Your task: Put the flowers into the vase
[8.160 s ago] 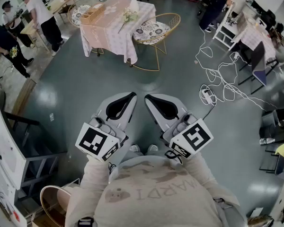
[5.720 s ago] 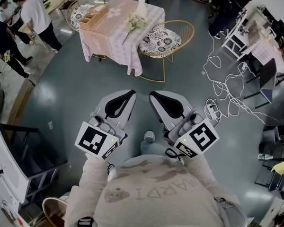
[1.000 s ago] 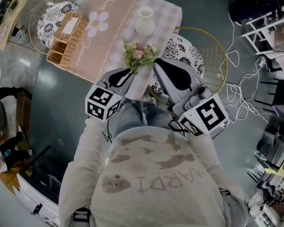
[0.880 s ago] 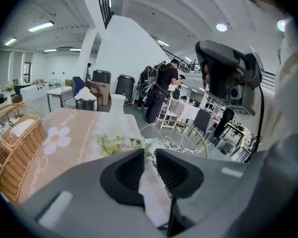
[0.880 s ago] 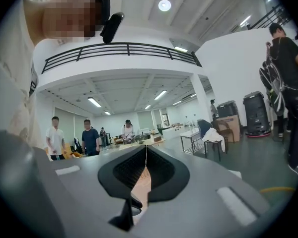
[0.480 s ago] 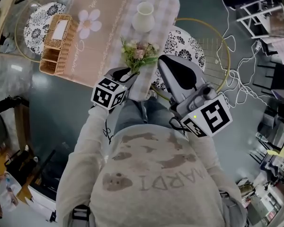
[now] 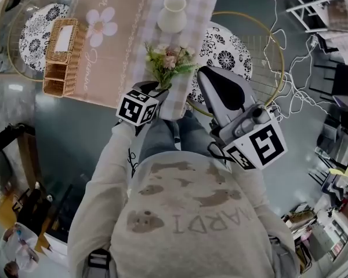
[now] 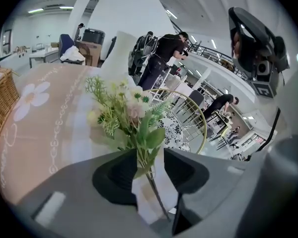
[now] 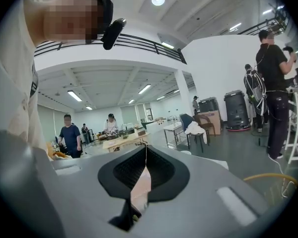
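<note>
Change since start: I had both grippers low over bare floor, with the surface far off at the top of the head view. Now the surface (image 7: 122, 51) fills the upper part of that view.
Change in the last second: I've pushed the left gripper (image 7: 153, 90) further in, so its tips are now at the base of the flowers (image 7: 167, 59). The right gripper (image 7: 211, 77) has barely shifted.
Flowers: small bouquet lying on the checked part of the cloth near the surface's front edge, blooms toward the vase (image 7: 171, 14), stems toward me.
Vase: white, upright, above the bouquet in the head view and apart from it.
Flowers vs left jaws: in the left gripper view the flowers (image 8: 126, 113) rise just beyond the tips, and the stem runs down through the gap.
Left jaws: left gripper (image 8: 150, 155) has them apart, the gap wider than the stem. Leaves sit closer to the jaw at frame left; I can't tell if they touch. Not clamped.
Right jaws: right gripper (image 9: 145, 160) has them together with nothing between them. It's raised at centre right of the head view, over the patterned chair (image 7: 232, 48), off the flowers.
Other: wicker basket (image 7: 61, 57) sits at the surface's left edge.
</note>
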### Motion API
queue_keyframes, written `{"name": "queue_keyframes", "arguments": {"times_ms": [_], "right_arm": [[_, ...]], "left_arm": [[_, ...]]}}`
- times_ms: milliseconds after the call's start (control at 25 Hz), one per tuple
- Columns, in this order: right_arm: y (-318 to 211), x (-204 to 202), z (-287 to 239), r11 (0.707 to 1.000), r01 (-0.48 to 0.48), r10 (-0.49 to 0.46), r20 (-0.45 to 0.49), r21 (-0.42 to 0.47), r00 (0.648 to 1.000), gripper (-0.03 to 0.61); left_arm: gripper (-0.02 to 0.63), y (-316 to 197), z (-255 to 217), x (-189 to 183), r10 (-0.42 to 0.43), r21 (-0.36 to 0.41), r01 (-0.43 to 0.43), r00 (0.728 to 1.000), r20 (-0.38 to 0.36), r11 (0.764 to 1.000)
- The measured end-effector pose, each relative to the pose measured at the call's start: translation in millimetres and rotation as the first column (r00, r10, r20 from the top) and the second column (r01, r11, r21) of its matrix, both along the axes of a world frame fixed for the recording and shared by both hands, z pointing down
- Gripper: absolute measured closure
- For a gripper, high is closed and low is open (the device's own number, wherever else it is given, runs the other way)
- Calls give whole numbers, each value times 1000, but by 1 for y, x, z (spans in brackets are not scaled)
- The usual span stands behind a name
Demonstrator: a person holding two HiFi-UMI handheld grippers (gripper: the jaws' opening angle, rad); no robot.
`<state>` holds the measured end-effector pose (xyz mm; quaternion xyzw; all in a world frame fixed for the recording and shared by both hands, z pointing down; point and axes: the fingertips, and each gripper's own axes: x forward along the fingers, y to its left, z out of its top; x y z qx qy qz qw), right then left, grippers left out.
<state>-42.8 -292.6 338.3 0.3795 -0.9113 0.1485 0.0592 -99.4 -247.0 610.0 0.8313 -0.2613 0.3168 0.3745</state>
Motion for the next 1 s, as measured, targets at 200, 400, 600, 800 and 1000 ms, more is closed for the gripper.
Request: {"name": "queue_keyframes", "arguments": {"times_ms": [200,400,600,800,1000], "right_arm": [[2,5,8,1000,-20,20,-10,-10,1000,549],[4,6,7,999,-31,31,-13,-14,999,549],[3,8,13,999,-37,36,-18,-18,999,549],[5,9,10,999,-35,35,-21,-19,999,549],[3,9,14,999,-26,25,-22,-19,999,549]], "left_arm": [[442,0,19,7,4,-41,-2,1000,29,999],[442,-2,28,7,18,-67,-11,995,97,998],[445,-4,44,4,15,-85,1,982,188,996],[477,-5,51,4,16,-90,7,968,250,996],[533,-5,59,3,-6,-119,40,962,272,992]]}}
